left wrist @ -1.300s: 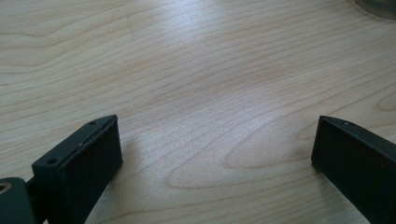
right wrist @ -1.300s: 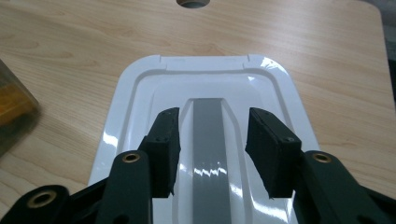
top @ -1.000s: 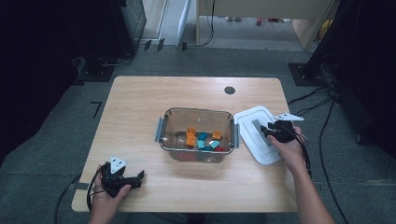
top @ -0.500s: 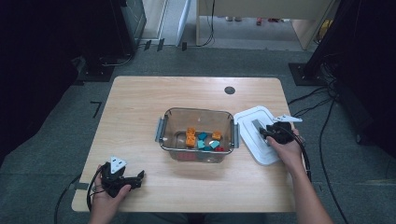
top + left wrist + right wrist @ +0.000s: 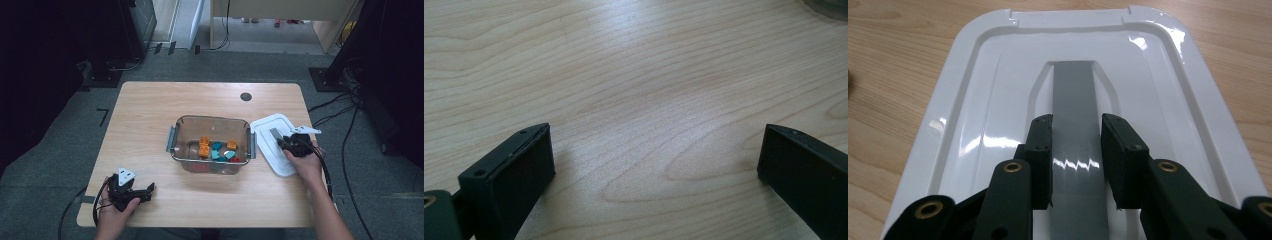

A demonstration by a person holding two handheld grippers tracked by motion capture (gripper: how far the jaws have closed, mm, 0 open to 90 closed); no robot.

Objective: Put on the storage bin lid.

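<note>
On the white lid (image 5: 998, 100) — right gripper (image 5: 1075, 150) closing, jaws astride its grey handle (image 5: 1074, 95); left gripper (image 5: 649, 165) gaping wide over bare table (image 5: 624, 60).

A light wooden table (image 5: 150, 115) stands on grey floor (image 5: 55, 150), dark equipment (image 5: 75, 35) behind.

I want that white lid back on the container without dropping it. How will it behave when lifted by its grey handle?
The white lid looks like rigid moulded plastic, so it probably stays stiff. Its glossy surface suggests it's slippery. The right gripper straddles the grey handle near one end, and its jaws have just been closing, so the lid may tilt when lifted.
</note>
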